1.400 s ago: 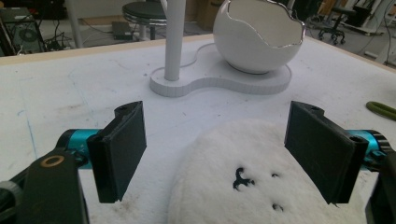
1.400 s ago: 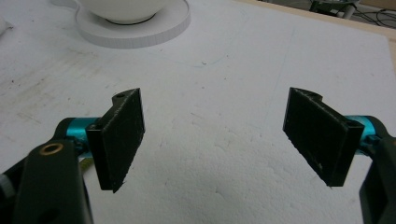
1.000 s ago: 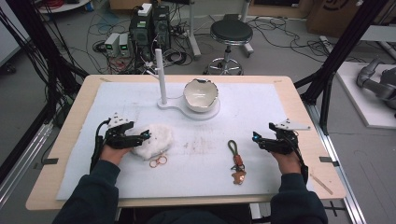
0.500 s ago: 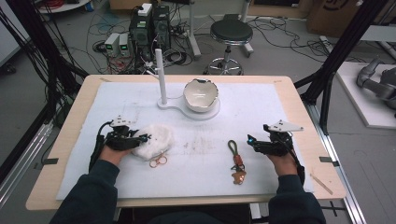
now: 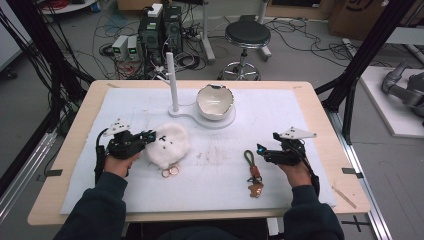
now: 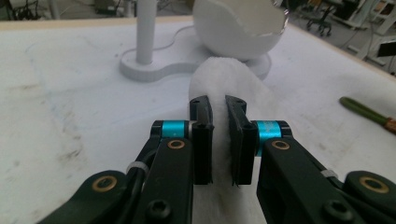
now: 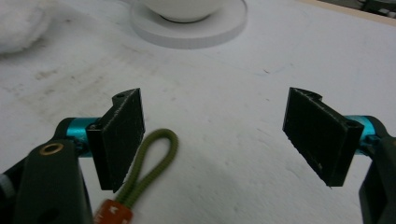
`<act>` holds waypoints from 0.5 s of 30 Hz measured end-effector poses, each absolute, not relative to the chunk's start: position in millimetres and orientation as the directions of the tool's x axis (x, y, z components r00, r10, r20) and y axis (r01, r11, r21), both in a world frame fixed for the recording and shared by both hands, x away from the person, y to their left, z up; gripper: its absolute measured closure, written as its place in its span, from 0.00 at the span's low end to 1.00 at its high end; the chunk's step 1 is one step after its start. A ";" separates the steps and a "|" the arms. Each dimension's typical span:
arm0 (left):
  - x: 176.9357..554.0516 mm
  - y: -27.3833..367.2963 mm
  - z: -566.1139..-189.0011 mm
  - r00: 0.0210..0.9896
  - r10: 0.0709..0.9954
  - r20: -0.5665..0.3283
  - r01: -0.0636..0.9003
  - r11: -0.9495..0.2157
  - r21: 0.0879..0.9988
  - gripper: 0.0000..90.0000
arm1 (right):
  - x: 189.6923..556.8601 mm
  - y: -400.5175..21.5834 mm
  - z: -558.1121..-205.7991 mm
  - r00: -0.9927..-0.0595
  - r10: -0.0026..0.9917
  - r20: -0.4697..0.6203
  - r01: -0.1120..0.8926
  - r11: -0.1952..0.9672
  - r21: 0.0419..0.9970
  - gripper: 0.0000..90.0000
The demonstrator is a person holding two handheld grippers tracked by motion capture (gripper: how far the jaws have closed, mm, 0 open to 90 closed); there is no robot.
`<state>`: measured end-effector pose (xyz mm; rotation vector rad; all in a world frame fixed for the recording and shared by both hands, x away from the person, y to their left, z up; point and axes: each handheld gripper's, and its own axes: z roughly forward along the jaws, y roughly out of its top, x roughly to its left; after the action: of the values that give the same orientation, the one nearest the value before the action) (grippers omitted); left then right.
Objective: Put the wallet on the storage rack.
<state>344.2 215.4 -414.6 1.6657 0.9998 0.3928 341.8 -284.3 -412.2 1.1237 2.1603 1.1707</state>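
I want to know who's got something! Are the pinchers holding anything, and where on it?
The left gripper pinches the near edge of the white fluffy puff. The right gripper is open over the olive cord loop, holding nothing.

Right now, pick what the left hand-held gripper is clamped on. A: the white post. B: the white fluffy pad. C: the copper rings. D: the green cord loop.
B: in the left gripper view the left hand-held gripper has its jaws nearly closed with the white fluffy pad pinched between them, while the green cord loop lies far off by the right hand-held gripper.
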 end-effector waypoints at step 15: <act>330.8 174.2 -402.8 0.721 0.660 -0.213 0.304 -0.025 0.952 0.91 | 348.3 -210.7 -410.3 -0.762 0.631 0.147 0.440 0.339 0.831 0.24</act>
<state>330.8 174.2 -402.8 1.6189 0.7944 0.3385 348.3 -210.7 -410.3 0.9743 2.3991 1.3913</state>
